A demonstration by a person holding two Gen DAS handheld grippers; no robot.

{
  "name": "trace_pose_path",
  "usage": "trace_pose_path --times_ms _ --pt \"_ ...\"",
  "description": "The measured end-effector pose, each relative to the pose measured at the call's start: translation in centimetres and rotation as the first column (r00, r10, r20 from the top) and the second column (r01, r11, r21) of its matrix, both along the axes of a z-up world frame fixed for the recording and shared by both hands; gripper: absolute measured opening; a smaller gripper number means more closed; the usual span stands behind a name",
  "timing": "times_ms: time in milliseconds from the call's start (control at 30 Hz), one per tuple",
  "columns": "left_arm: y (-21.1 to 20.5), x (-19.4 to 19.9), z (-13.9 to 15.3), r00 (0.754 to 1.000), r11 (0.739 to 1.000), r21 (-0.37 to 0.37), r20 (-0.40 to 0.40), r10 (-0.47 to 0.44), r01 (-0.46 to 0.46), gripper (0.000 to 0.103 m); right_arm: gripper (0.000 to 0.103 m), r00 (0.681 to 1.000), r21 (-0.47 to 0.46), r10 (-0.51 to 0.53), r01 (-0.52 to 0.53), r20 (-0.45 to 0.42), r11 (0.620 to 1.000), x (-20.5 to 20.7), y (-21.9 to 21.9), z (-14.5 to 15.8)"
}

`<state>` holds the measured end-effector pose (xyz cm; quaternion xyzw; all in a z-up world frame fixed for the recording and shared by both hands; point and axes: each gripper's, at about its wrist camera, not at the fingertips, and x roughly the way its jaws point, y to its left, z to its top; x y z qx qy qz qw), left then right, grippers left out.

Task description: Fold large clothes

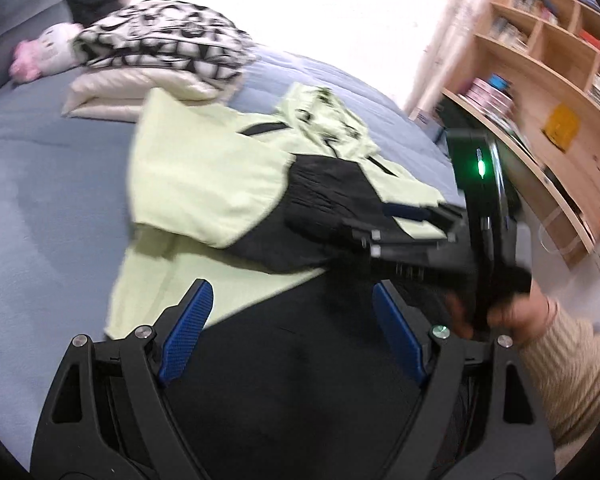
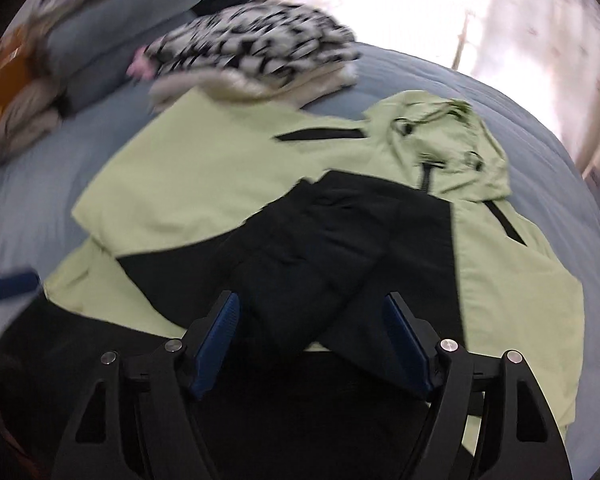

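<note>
Blue-padded left gripper apart, empty, over jacket's black hem. Blue-padded right gripper apart, nothing clamped, above folded black sleeve. One pale-green-and-black hooded jacket flat on grey-blue bed; beyond jacket, one stack of two folded garments.

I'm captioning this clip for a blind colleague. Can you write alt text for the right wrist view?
A light green and black hooded jacket lies spread on a blue-grey bed, its black sleeve folded across the front. The right gripper hangs over it, jaws open and empty. Behind lies a stack of folded clothes.
</note>
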<state>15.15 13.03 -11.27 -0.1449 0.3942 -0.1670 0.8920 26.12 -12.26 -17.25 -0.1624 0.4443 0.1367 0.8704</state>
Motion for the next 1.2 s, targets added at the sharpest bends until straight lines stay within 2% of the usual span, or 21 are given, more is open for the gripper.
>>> trace_pose_path --times_ms 100,167,200,233,267,333,367,433,467,533,567,600,633,667,733,800,867,967,1100,1200 --pt "1.6 0.8 -0.2 0.998 0.998 -0.004 -0.021 0.067 -0.067 0.080 0.075 0.999 -0.079 0.030 -0.029 0.014 0.996 0.7 2.5 -1.5" --pt "2.6 1.2 -0.6 0.994 0.995 -0.016 -0.040 0.099 -0.100 0.080 0.073 1.000 -0.191 0.031 -0.029 0.007 0.981 1.4 3.8 -3.2" --pt "3.2 1.4 -0.8 0.991 0.993 -0.023 -0.057 0.117 -0.119 0.080 0.067 1.000 -0.238 0.028 -0.025 0.007 0.971 1.7 4.2 -4.0" --pt "3.3 1.6 -1.0 0.990 0.992 -0.025 -0.063 0.126 -0.127 0.080 0.041 1.000 -0.244 0.024 -0.022 0.003 0.970 2.0 4.3 -4.0" --pt "3.7 1.6 -1.1 0.988 0.990 -0.029 -0.068 0.135 -0.137 0.080 0.010 1.000 -0.251 0.014 -0.013 0.002 0.968 2.3 4.2 -3.8" --pt "4.1 1.6 -1.3 0.986 0.988 -0.032 -0.072 0.151 -0.154 0.080 0.009 0.998 -0.232 -0.014 0.028 0.064 0.972 2.8 3.6 -1.4" --pt "4.3 1.7 -1.3 0.985 0.986 -0.033 -0.071 0.158 -0.161 0.080 0.009 0.992 -0.166 -0.041 0.061 0.117 0.984 2.8 2.5 0.9" --pt "4.5 1.5 -1.2 0.983 0.984 -0.044 -0.066 0.170 -0.174 0.080 0.009 0.970 -0.008 -0.139 0.143 0.201 0.990 2.6 -0.6 5.4" --pt "4.6 1.5 -1.1 0.983 0.983 -0.052 -0.062 0.173 -0.176 0.080 0.009 0.952 0.064 -0.207 0.198 0.225 0.978 2.4 -2.5 7.3" --pt "4.6 1.4 -1.0 0.983 0.983 -0.057 -0.054 0.173 -0.176 0.080 0.009 0.902 0.182 -0.363 0.326 0.232 0.928 1.4 -7.2 9.8" --pt "4.6 1.5 -0.9 0.984 0.983 -0.057 -0.052 0.169 -0.172 0.080 0.009 0.881 0.204 -0.423 0.383 0.211 0.901 1.1 -9.2 9.9" --pt "4.4 1.6 -0.9 0.985 0.984 -0.054 -0.052 0.165 -0.168 0.080 0.011 0.863 0.208 -0.477 0.442 0.166 0.872 0.6 -11.3 9.2" --pt "4.3 1.5 -1.0 0.985 0.985 -0.051 -0.055 0.161 -0.164 0.080 0.023 0.860 0.202 -0.495 0.467 0.123 0.861 0.4 -12.5 8.4" --pt "4.1 1.6 -1.0 0.986 0.986 -0.049 -0.058 0.157 -0.160 0.080 0.042 0.857 0.179 -0.512 0.496 0.059 0.850 0.0 -13.9 6.8" --pt "3.7 2.2 -1.1 0.987 0.989 -0.032 -0.072 0.145 -0.148 0.080 0.057 0.836 0.121 -0.546 0.548 -0.055 0.828 -1.1 -16.4 3.7" --pt "3.4 2.8 -1.0 0.988 0.991 -0.011 -0.079 0.133 -0.135 0.080 0.057 0.821 0.119 -0.558 0.570 -0.120 0.813 -2.2 -18.3 2.1" --pt "3.0 3.9 -0.8 0.989 0.992 0.016 -0.081 0.122 -0.121 0.080 0.058 0.798 0.190 -0.575 0.602 -0.180 0.776 -3.1 -20.7 1.5" --pt "2.5 6.8 -0.6 0.990 0.993 0.059 -0.090 0.108 -0.103 0.080 0.069 0.775 0.290 -0.593 0.632 -0.220 0.719 -3.0 -23.5 1.6" --pt "2.2 13.1 -1.9 0.981 0.988 0.117 -0.154 0.117 -0.099 0.080 0.073 0.788 0.379 -0.567 0.614 -0.239 0.693 -0.2 -26.2 1.8" --pt "3.2 17.6 -3.5 0.964 0.985 0.114 -0.221 0.150 -0.127 0.080 0.074 0.791 0.413 -0.542 0.612 -0.285 0.675 3.3 -28.7 0.7"
